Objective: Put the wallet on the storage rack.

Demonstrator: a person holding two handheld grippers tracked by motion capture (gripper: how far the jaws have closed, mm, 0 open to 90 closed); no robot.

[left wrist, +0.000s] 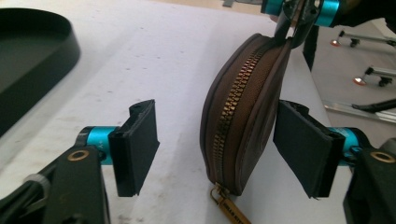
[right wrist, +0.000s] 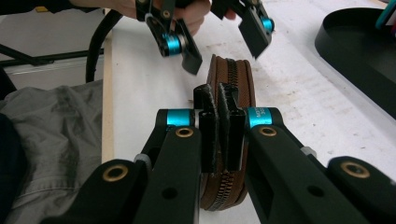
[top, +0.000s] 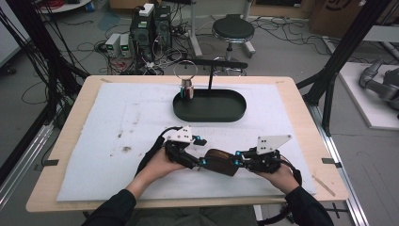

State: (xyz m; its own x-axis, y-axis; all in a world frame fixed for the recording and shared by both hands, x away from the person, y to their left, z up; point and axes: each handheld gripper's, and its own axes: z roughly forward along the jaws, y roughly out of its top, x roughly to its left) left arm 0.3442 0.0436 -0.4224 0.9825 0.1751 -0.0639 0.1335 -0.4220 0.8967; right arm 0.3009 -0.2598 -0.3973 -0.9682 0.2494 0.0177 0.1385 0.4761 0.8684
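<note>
The brown zip pouch (top: 221, 162) sits at the near middle of the white mat (top: 117, 108), between the two hands and well apart from the black tray (top: 209, 106) at the far side. The right gripper (right wrist: 223, 100) is clenched on the pouch's zipped edge at its right end, pads pressed together on the seam, holding the pouch up on its edge. The left gripper (left wrist: 215, 149) straddles the left end with jaws released: one pad (left wrist: 303, 144) lies against or just off the leather face, the other pad (left wrist: 137, 144) stands clear with bare mat showing between it and the pouch, so nothing is gripped on that side yet. The step in hand appears to be a second hold at the zip end. To do it well, the left gripper should be centred so both pads meet the pouch together, low near the brass zip pull (left wrist: 229, 207), which hangs at the pouch's near-left end, while the right grip stays firm to stop the pouch tipping flat. Closing off-centre would likely push the pouch sideways against the single anchor. The pouch's long axis runs left to right across the table, zipper (left wrist: 236, 93) track uppermost, the pull end pointing toward the left hand (top: 162, 165).
</note>
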